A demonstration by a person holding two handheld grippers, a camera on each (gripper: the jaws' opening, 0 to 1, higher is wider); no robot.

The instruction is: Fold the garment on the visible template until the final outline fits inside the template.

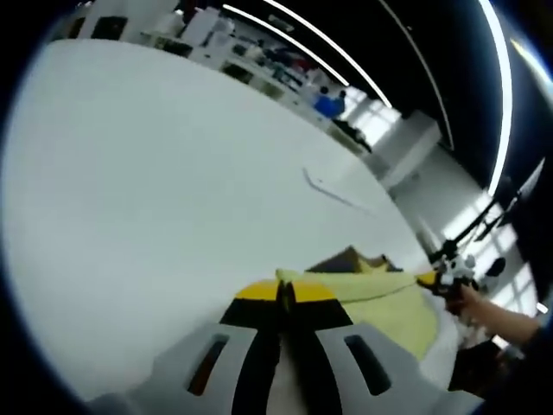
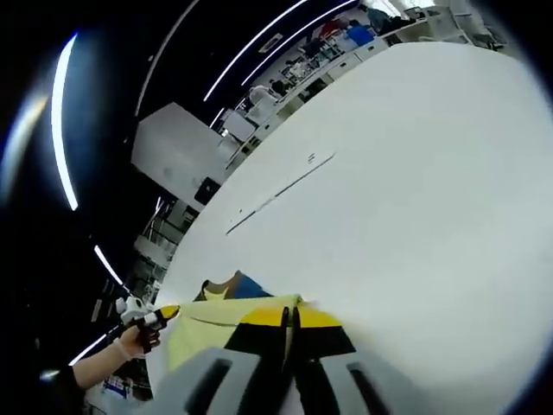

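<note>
A pale yellow garment (image 1: 384,303) stretches between my two grippers above the white table (image 1: 155,190). Its dark inner part (image 1: 350,259) shows along the far edge. My left gripper (image 1: 285,290) is shut on one corner of the garment. In the left gripper view, the right gripper (image 1: 445,278) pinches the other corner, with a hand (image 1: 488,309) behind it. In the right gripper view, my right gripper (image 2: 288,314) is shut on the garment (image 2: 216,335), whose blue and dark part (image 2: 242,285) lies beyond. The left gripper (image 2: 149,320) holds the far corner. A thin template line (image 1: 333,192) (image 2: 281,194) marks the table further off.
The white table (image 2: 432,173) spreads wide beyond the garment. Shelves and benches (image 1: 259,60) line its far side, under long ceiling lights. A grey pillar (image 2: 177,151) stands past the table's end.
</note>
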